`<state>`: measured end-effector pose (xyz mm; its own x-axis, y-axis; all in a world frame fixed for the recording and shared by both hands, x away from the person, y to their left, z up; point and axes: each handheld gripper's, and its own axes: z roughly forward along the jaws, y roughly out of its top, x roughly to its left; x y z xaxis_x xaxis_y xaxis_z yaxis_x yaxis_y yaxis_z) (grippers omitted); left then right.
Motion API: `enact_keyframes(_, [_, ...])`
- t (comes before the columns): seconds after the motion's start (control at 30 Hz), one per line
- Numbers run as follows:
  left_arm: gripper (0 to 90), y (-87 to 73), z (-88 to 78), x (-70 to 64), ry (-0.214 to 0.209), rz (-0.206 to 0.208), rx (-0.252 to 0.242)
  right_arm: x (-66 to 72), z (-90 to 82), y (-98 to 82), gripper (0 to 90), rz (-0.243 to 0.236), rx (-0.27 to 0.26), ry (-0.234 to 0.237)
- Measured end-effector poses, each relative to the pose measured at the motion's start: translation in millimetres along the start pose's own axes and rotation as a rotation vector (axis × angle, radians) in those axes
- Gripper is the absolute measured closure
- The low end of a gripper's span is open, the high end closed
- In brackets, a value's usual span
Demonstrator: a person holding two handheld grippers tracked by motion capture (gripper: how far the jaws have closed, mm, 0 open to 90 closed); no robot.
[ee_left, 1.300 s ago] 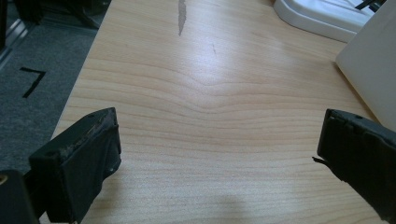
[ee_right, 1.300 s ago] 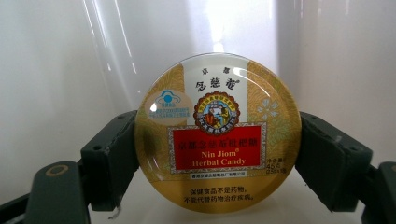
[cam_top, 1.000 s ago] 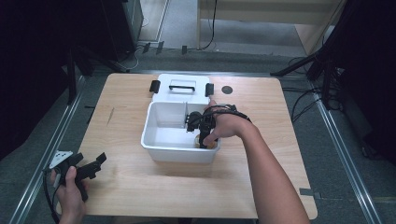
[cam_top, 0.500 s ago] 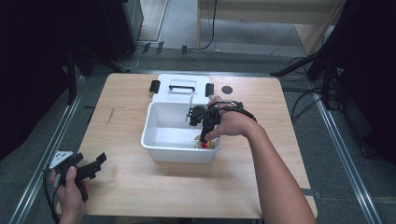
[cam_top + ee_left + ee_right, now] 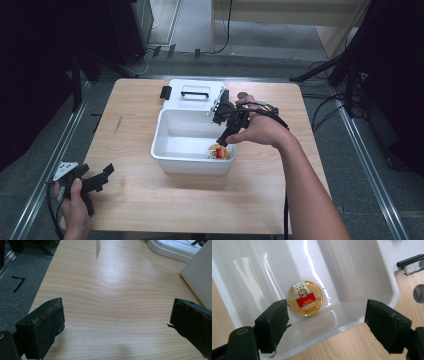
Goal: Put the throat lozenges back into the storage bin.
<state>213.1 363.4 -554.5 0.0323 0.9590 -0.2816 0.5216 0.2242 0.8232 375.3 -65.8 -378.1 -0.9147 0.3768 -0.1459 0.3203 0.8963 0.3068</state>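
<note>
Right tool (image 5: 325,322) jaws just opening, empty, above round tin (image 5: 305,298) (label blurred, perhaps balm)

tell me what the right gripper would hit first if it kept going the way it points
Probably the white bin: the right gripper aims into it with open jaws, so its floor beside the round yellow tin comes first, though depth is unclear.

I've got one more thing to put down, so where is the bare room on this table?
The wooden table is bare left of the white bin, between it and the left gripper, and along the near edge below the bin. It is crowded behind the bin, where the lid lies, and over its right side, where the right gripper hangs open above the round tin.
</note>
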Motion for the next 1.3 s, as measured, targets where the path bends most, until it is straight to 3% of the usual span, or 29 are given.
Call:
enact_keyframes(0.3, [0.0, 0.1, 0.4, -0.3, 0.002, -0.005, 0.001, -6.3, -21.8, -21.2, 16.9, 0.043, -0.047, -0.027])
enact_keyframes(0.5, [0.0, -0.2, -0.1, -0.4, 0.004, -0.001, -0.001, -12.6, -28.6, -42.5, 15.5, 0.105, -0.072, -0.050])
enact_keyframes(0.77, [0.0, -0.2, 0.0, -0.9, 0.005, 0.003, 0.000, -20.1, -27.5, -81.9, 11.8, 0.299, -0.116, -0.162])
enact_keyframes(0.87, [0.0, -0.1, 0.1, -1.0, 0.007, 0.002, 0.001, -25.1, -24.6, -100.4, 2.7, 0.367, -0.151, -0.129])
enact_keyframes(1.1, [0.0, -0.2, -0.3, -1.1, 0.006, 0.005, -0.001, -25.1, -9.3, -136.9, 0.0, 0.441, -0.180, -0.148])
enact_keyframes(1.17, [0.0, -0.2, -0.2, -1.3, 0.007, 0.006, 0.000, -22.3, -0.5, -153.2, 0.0, 0.478, -0.208, -0.178])
enact_keyframes(1.3, [0.0, -0.1, 0.1, -1.3, 0.007, 0.009, 0.001, -18.9, 9.0, -168.5, 0.0, 0.518, -0.229, -0.200])
